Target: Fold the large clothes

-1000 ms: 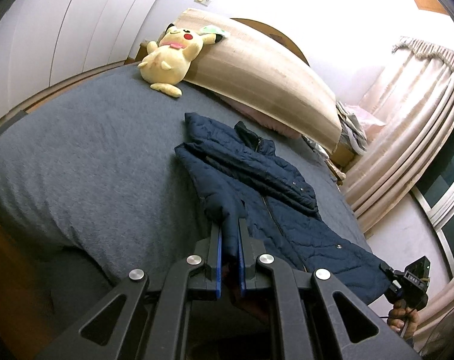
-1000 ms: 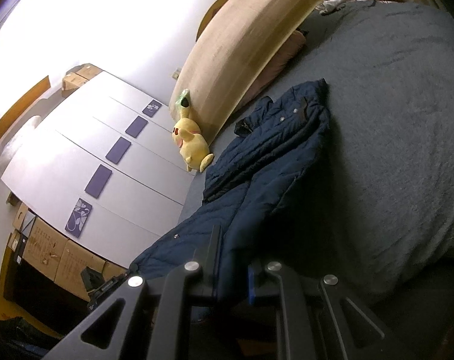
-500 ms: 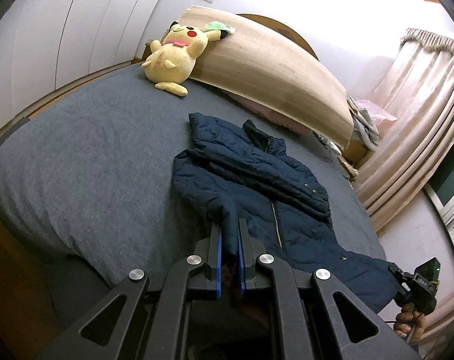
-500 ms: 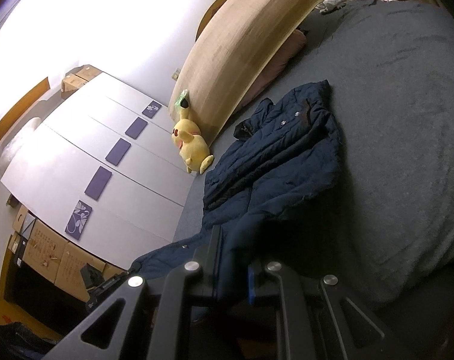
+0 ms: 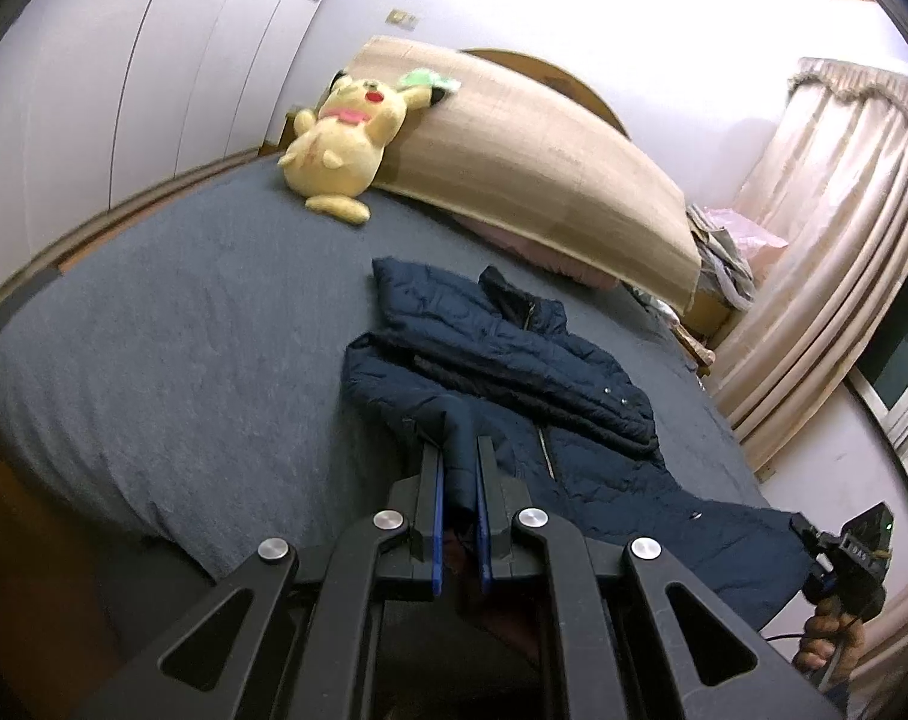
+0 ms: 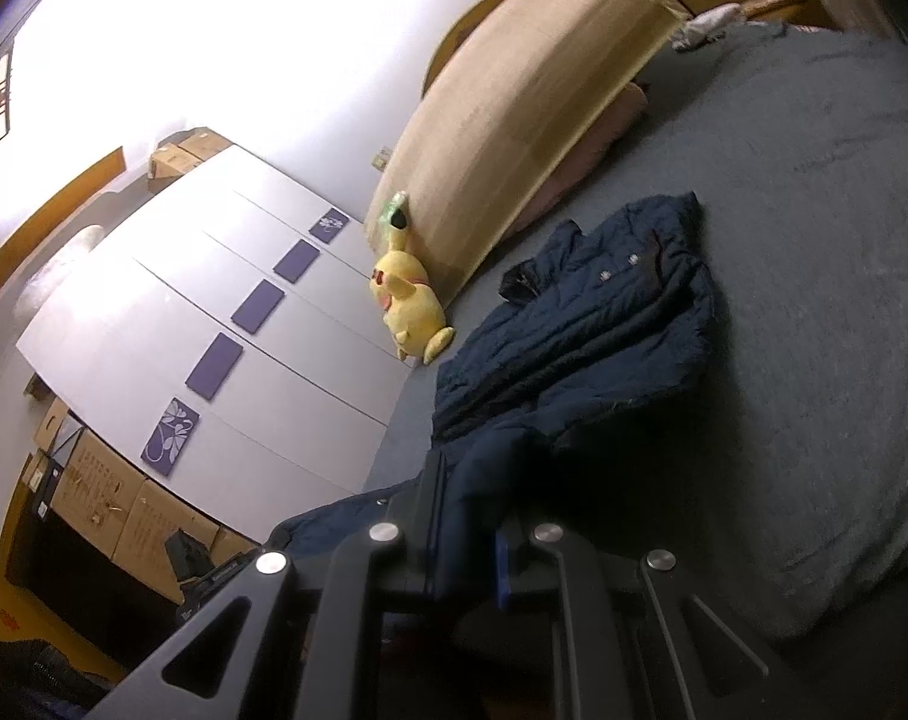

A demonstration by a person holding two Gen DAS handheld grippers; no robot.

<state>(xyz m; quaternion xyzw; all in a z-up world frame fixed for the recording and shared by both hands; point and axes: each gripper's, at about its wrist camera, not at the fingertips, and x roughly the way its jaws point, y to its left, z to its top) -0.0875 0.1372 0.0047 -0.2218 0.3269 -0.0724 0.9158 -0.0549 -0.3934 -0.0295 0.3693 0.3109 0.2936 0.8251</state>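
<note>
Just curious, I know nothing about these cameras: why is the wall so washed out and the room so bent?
Right wrist view: the white wall is blown out by glare, and the navy jacket goes nearly black near the lens. Left wrist view: the fisheye lens bows the wardrobe and bed, with dark corners.

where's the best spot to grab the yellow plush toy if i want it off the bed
Probably the yellow plush toy is best taken by its round body, coming from the open bed side: its back leans on the tan mat, and the arms and feet are small and floppy.
</note>
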